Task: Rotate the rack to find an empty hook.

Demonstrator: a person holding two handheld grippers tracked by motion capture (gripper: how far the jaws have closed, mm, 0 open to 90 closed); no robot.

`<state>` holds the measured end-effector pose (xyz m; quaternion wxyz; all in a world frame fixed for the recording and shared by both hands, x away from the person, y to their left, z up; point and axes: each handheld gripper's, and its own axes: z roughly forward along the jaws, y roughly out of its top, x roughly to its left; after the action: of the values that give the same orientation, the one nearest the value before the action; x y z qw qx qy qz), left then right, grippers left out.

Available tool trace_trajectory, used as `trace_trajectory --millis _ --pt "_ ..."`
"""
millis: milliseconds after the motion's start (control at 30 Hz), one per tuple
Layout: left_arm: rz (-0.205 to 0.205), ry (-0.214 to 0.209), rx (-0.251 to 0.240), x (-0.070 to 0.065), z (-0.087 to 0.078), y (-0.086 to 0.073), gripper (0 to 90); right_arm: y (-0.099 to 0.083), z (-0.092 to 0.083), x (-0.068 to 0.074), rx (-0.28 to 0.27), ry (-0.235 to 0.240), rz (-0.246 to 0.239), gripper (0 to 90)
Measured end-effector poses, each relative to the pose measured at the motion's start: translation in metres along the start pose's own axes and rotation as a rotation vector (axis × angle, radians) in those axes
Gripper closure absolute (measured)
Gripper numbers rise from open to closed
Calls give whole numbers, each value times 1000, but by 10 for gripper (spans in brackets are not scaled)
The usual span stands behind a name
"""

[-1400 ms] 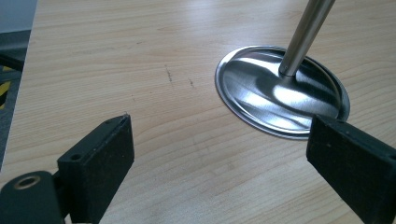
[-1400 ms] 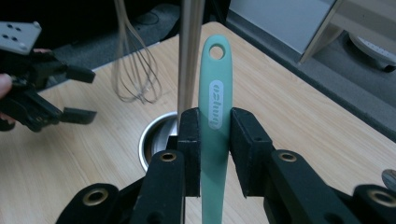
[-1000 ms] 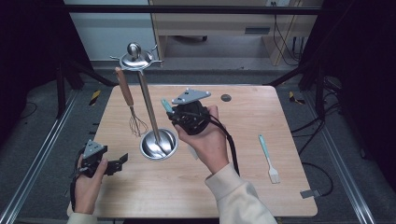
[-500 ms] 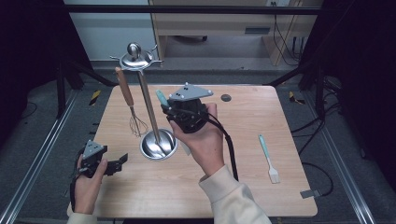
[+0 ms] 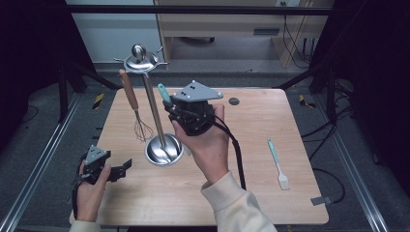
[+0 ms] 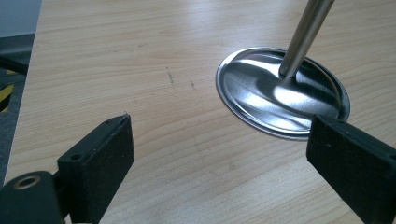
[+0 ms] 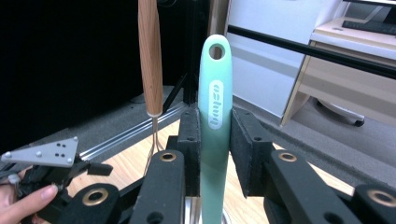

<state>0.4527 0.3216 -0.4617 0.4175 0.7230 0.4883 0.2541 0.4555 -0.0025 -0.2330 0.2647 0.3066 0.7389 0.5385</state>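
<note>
My right tool [image 7: 215, 154] pinches the mint-green plastic handle [image 7: 215, 107]; it's not yet hung on the shiny metal stand [image 5: 145, 87].

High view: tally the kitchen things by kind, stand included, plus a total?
Metal hanging stand: 1
Wooden-handled whisk, hanging on the stand: 1
Teal-handled utensil clamped in the right gripper, head hidden: 1
Teal-handled brush lying on the table: 1
Total: 4
</note>
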Motion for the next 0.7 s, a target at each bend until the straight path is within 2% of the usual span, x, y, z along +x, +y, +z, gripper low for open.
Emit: trace_trajectory --millis 433,700 --pt "9 5 -2 -2 1 0 73 13 -3 8 -52 -15 -2 745" --pt "7 5 -3 -2 1 0 73 18 -2 11 -62 -11 4 744"
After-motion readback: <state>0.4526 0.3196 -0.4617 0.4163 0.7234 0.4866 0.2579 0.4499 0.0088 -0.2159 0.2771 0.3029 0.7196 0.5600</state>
